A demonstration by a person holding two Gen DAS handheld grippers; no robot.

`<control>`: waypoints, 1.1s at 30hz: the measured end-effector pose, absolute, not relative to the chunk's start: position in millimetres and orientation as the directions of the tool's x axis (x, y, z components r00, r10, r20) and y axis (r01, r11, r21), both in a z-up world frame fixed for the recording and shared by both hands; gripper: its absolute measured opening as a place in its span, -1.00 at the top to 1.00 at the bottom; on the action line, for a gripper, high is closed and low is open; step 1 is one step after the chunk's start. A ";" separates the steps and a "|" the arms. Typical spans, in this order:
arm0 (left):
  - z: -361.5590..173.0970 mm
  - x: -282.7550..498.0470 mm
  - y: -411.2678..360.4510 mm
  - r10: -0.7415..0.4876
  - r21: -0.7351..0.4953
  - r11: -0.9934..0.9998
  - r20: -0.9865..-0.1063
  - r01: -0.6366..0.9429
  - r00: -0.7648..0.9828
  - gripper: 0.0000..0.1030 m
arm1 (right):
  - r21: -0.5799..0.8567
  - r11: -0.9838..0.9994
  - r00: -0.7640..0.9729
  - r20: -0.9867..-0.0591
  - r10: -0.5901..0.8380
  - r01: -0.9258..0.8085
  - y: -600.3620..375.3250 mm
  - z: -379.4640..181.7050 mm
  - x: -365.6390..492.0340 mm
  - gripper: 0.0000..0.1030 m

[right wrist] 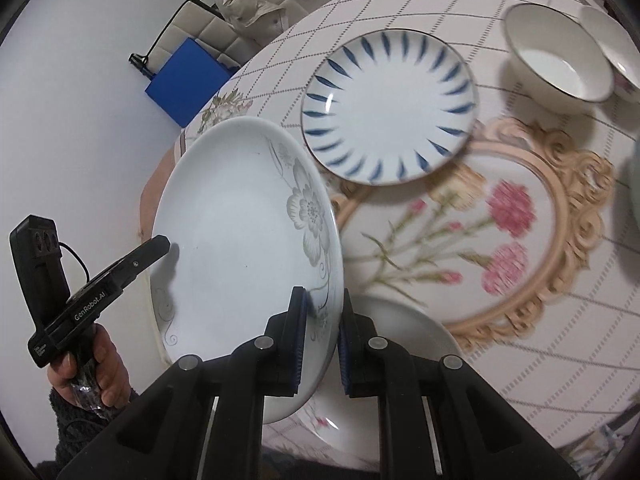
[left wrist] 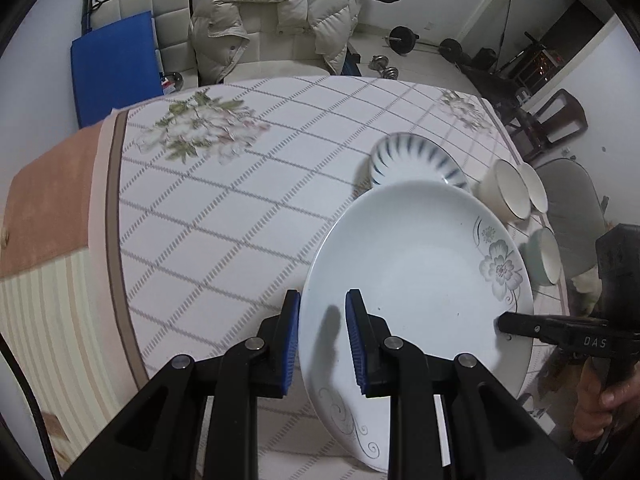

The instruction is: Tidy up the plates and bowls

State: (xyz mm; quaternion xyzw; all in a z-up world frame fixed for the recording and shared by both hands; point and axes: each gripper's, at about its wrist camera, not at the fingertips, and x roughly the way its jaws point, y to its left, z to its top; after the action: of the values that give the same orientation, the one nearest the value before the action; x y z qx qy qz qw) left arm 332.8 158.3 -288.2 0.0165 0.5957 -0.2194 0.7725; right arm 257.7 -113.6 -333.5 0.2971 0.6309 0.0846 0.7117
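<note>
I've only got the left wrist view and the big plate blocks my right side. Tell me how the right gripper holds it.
Observer: The right gripper has the rim of the flowered plate clamped between its jaws.
Operator: Now tell me what sits under that plate.
Observer: Another white plate lies on the table just behind those jaws, partly hidden.
Operator: Report on the striped plate.
Observer: The striped plate lies flat and empty, its whole rim in sight, next to a pink flower print on the tablecloth.
</note>
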 end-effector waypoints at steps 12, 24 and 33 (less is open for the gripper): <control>-324.5 236.3 137.8 -0.283 -0.239 0.945 -0.940 0.222 0.191 0.61 | 0.530 0.825 0.091 -0.847 0.523 0.196 -144.3 -364.1 182.9 0.69; -376.1 203.2 141.6 -0.220 -0.202 0.971 -0.963 0.125 0.156 0.61 | 0.495 0.858 0.015 -0.867 0.498 0.138 -147.3 -410.7 175.1 0.69; -387.8 196.9 137.7 -0.157 -0.138 0.980 -0.979 0.144 0.129 0.61 | 0.455 0.885 -0.023 -0.888 0.459 0.100 -132.4 -418.6 188.2 0.70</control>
State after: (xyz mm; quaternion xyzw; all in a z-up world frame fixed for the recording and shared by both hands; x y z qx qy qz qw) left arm 196.9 137.7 -387.8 -0.0051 0.6523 -0.1000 0.7513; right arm 188.2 -132.4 -418.6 0.1988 0.7027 0.1341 0.6699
